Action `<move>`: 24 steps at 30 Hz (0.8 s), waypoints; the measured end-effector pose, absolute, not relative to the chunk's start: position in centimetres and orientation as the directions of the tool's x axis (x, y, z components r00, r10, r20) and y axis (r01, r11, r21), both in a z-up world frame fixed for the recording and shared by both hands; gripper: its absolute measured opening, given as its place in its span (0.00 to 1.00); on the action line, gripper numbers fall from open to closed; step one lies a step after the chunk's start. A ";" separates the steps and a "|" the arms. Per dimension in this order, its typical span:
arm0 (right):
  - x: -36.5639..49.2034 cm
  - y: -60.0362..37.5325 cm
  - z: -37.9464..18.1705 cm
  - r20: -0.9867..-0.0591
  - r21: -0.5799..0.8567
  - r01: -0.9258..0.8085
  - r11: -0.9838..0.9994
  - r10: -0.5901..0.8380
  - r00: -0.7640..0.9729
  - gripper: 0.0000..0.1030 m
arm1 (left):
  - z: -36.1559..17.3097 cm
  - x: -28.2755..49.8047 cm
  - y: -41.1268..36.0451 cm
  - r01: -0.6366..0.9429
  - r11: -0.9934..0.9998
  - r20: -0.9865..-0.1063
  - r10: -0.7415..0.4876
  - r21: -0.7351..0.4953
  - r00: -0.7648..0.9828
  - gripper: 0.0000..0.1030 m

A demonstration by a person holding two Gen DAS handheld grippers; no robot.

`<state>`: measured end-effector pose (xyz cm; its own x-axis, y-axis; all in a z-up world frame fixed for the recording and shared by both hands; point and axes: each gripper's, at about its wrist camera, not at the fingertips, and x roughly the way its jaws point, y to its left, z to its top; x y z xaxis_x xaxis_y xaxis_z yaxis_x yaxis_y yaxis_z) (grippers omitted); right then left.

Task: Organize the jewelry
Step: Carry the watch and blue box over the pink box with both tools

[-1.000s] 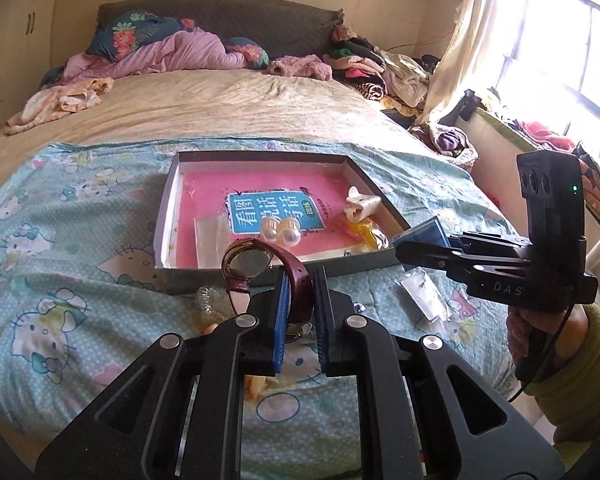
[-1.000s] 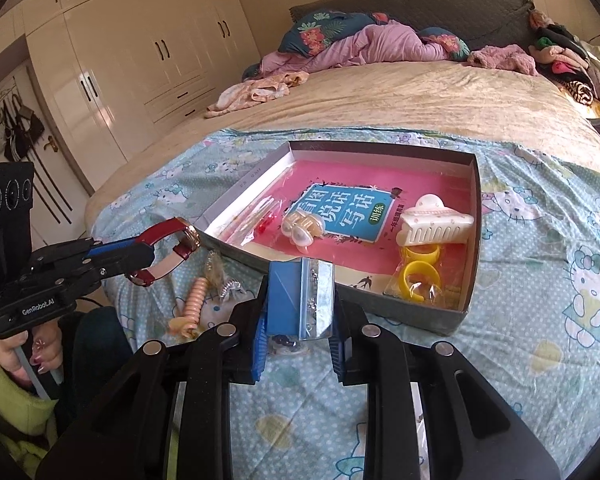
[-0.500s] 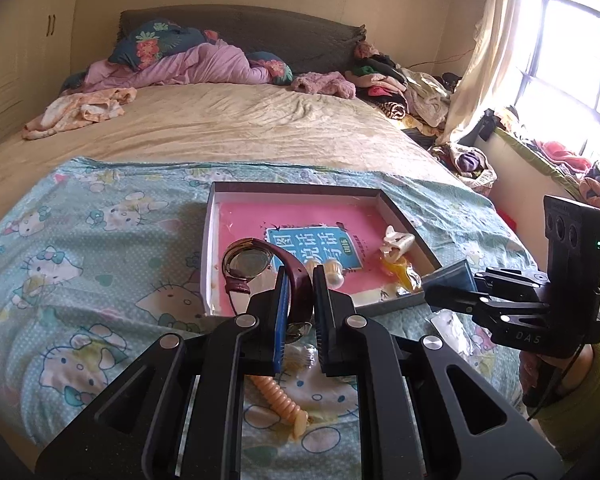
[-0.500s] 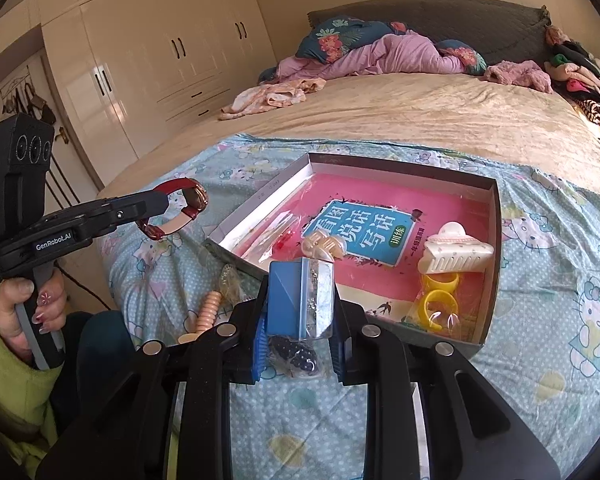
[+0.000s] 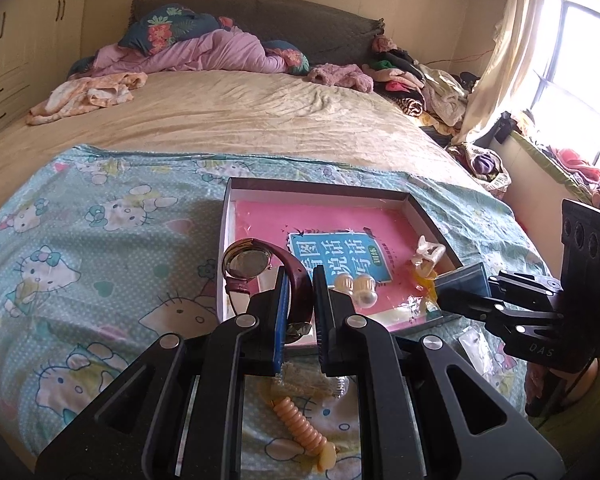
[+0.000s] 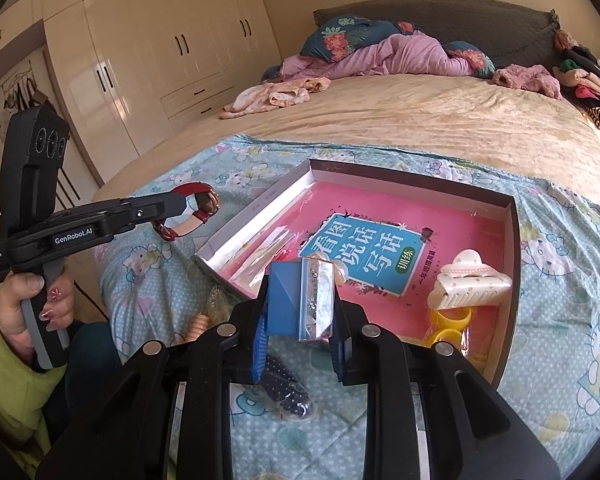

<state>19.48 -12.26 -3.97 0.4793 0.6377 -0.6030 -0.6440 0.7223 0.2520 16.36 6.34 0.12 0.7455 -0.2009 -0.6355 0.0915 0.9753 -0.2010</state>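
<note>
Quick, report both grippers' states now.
Left gripper: shut on dark red leather-strap wristwatch.
Right gripper: shut on small blue packet with clear front.

**A lived-in bedroom at home**

This is a household bedroom. A wide bed with a dark padded headboard fills the room, with a crumpled pink quilt and floral pillows at its head. Loose clothes pile along the far side. Cream built-in wardrobes line one wall, and a curtained window lets daylight in. A cartoon-cat printed sheet covers the near end.
</note>
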 end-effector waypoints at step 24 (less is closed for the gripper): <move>25.0 -13.3 -6.6 -0.641 0.271 -0.569 0.777 0.586 0.496 0.23 | -3.1 22.6 5.1 0.100 0.971 -0.676 -0.223 -0.216 0.703 0.05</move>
